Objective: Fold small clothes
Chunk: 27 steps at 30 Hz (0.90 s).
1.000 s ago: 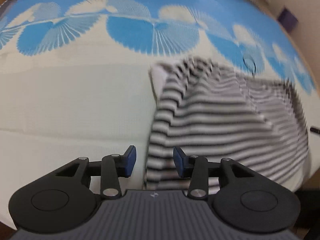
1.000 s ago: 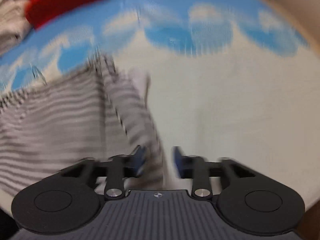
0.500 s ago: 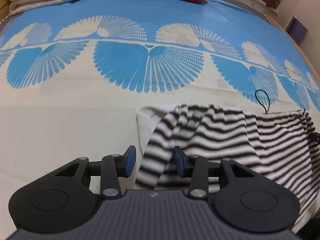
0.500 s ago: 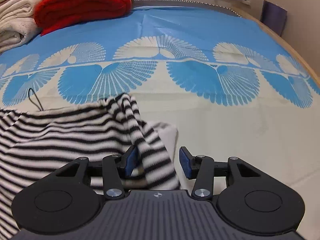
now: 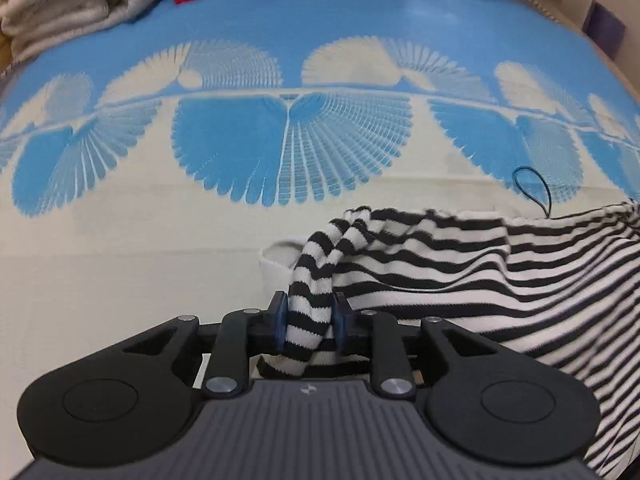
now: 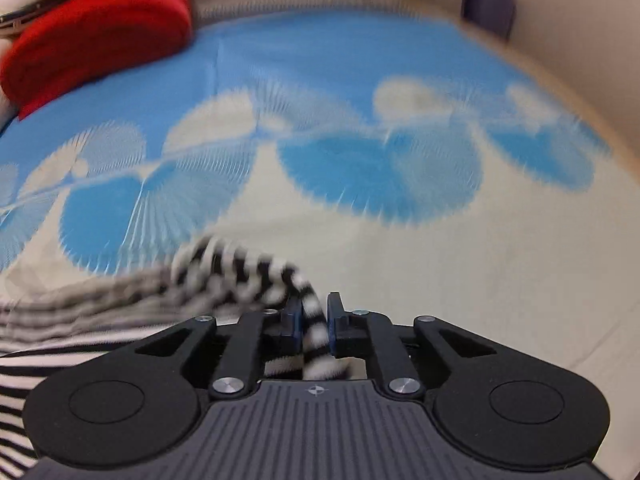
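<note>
A black-and-white striped garment (image 5: 480, 264) lies on the blue-and-cream patterned bed cover (image 5: 160, 260). My left gripper (image 5: 308, 316) is shut on a bunched left end of the striped garment, with a white fabric edge (image 5: 276, 264) just beyond it. In the right wrist view the striped garment (image 6: 224, 268) stretches off to the left, blurred. My right gripper (image 6: 314, 320) is shut on its right end. A thin black loop (image 5: 532, 188) sticks up at the garment's far edge.
A folded red blanket (image 6: 100, 52) and a cream blanket (image 5: 68, 4) lie at the far end of the bed. A wall with a purple object (image 6: 488, 12) runs along the right. The bed cover (image 6: 440, 260) stretches wide around the garment.
Both grippers were open around the garment's ends half a second ago and have now shut on them. The right wrist view is blurred from motion.
</note>
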Each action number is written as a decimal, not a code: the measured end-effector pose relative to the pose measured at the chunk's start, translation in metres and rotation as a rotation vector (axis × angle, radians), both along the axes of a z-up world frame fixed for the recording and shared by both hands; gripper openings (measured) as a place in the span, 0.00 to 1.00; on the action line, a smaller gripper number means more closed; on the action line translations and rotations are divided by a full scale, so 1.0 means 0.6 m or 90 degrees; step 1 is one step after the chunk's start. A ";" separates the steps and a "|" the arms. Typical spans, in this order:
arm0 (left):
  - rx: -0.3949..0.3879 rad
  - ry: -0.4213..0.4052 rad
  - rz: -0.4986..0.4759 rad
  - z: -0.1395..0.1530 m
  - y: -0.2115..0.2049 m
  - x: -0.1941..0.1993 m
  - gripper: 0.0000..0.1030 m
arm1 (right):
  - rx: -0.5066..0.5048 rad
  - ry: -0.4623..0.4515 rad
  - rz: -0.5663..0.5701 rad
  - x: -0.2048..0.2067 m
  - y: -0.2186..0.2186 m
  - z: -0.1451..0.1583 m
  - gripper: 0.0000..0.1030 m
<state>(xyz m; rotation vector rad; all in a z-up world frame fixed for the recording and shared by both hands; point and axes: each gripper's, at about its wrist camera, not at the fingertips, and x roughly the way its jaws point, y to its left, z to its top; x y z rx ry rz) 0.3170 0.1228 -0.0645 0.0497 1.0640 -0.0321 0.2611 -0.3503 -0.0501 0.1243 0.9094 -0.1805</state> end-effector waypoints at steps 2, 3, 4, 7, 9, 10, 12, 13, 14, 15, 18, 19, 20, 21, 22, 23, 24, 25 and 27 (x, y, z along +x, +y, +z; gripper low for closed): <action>-0.013 -0.045 -0.003 0.031 0.007 -0.018 0.31 | -0.008 -0.017 0.008 -0.013 0.005 0.017 0.27; -0.030 -0.055 -0.002 0.041 0.015 -0.026 0.32 | -0.018 -0.036 0.017 -0.022 0.009 0.030 0.37; -0.049 -0.058 -0.002 0.049 0.022 -0.038 0.32 | -0.027 -0.060 0.035 -0.036 0.012 0.046 0.44; -0.114 -0.018 -0.054 0.058 0.023 -0.071 0.32 | -0.023 -0.077 0.101 -0.069 0.014 0.068 0.46; -0.144 0.037 -0.136 0.047 0.010 -0.092 0.32 | 0.018 -0.041 0.168 -0.090 0.013 0.067 0.46; -0.149 0.067 -0.183 0.037 -0.001 -0.106 0.32 | 0.030 -0.018 0.196 -0.098 0.014 0.062 0.46; -0.160 0.120 -0.236 0.014 -0.016 -0.127 0.32 | 0.044 0.049 0.249 -0.115 0.014 0.042 0.48; -0.150 0.145 -0.252 -0.002 -0.023 -0.136 0.32 | 0.048 0.091 0.271 -0.123 0.015 0.027 0.49; -0.121 0.170 -0.257 -0.024 -0.030 -0.142 0.32 | 0.040 0.139 0.287 -0.131 0.014 0.007 0.49; -0.087 0.194 -0.251 -0.045 -0.034 -0.146 0.32 | 0.019 0.181 0.293 -0.139 0.013 -0.012 0.49; -0.069 0.198 -0.233 -0.050 -0.033 -0.155 0.32 | -0.032 0.213 0.290 -0.155 0.004 -0.031 0.50; -0.087 0.181 -0.214 -0.037 -0.027 -0.155 0.32 | -0.021 0.197 0.274 -0.157 -0.002 -0.021 0.50; -0.100 0.167 -0.203 -0.027 -0.023 -0.156 0.33 | -0.001 0.184 0.251 -0.159 -0.013 -0.012 0.50; -0.103 0.161 -0.196 -0.024 -0.020 -0.158 0.35 | 0.009 0.183 0.231 -0.160 -0.020 -0.011 0.50; -0.083 0.175 -0.183 -0.033 -0.017 -0.159 0.36 | -0.005 0.200 0.218 -0.164 -0.025 -0.016 0.50; -0.051 0.197 -0.169 -0.046 -0.016 -0.159 0.36 | -0.036 0.219 0.220 -0.166 -0.023 -0.025 0.50; -0.017 0.215 -0.156 -0.057 -0.014 -0.160 0.38 | -0.069 0.229 0.226 -0.170 -0.019 -0.028 0.51; -0.018 0.215 -0.143 -0.055 -0.012 -0.158 0.41 | -0.084 0.218 0.225 -0.172 -0.017 -0.020 0.50; -0.047 0.177 -0.106 -0.030 -0.006 -0.153 0.41 | -0.089 0.134 0.192 -0.178 -0.017 0.027 0.50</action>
